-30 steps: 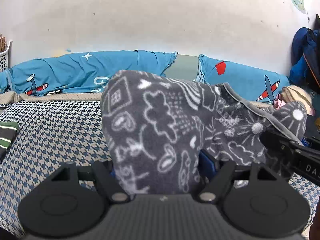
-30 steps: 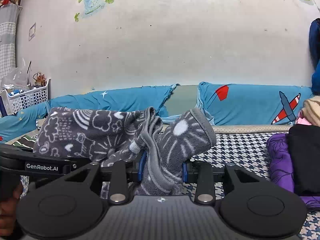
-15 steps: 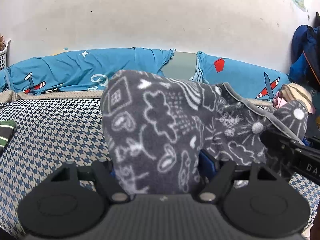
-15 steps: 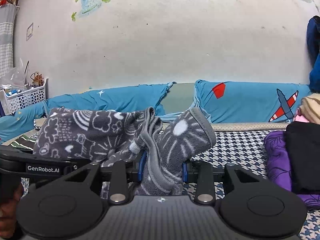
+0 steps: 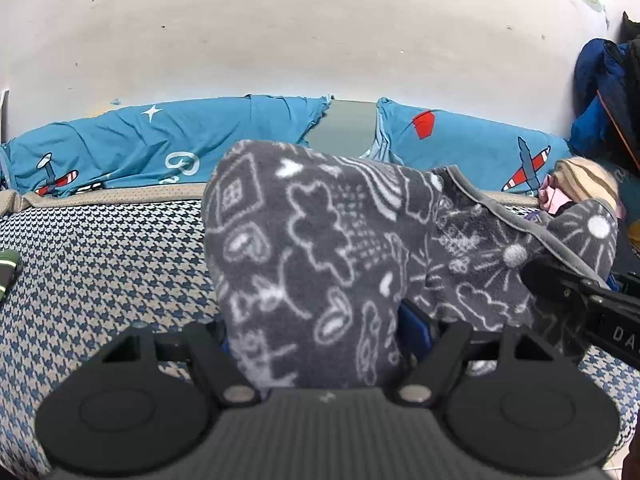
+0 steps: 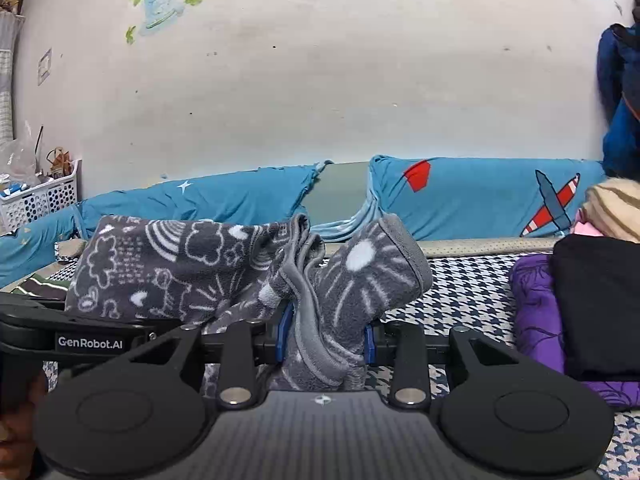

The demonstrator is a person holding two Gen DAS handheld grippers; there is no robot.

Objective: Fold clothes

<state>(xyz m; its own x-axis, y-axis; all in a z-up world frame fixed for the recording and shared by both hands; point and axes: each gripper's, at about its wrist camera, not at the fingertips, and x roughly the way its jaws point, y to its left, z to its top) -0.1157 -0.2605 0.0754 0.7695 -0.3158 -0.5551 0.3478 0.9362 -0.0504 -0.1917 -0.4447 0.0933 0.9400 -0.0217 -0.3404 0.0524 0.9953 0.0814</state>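
Observation:
A grey fleece garment with white doodle print (image 5: 320, 248) is held up between both grippers above the houndstooth bed cover (image 5: 100, 256). My left gripper (image 5: 324, 332) is shut on one bunched end of it. My right gripper (image 6: 324, 340) is shut on the other end (image 6: 360, 276); the cloth stretches left from it to the left gripper's body (image 6: 80, 340). The right gripper's body (image 5: 592, 304) shows at the right of the left wrist view. Fingertips of both are hidden by the cloth.
A pile of clothes, purple (image 6: 536, 312), black (image 6: 596, 304) and striped beige (image 6: 612, 208), lies at the right. Blue airplane-print pillows (image 6: 480, 196) line the wall. A dark striped garment (image 5: 8, 268) lies at the left edge. A white basket (image 6: 36, 200) stands far left.
Both views have shifted slightly, with the background sliding lower and to the left; the garment stays gripped the same way between the two grippers.

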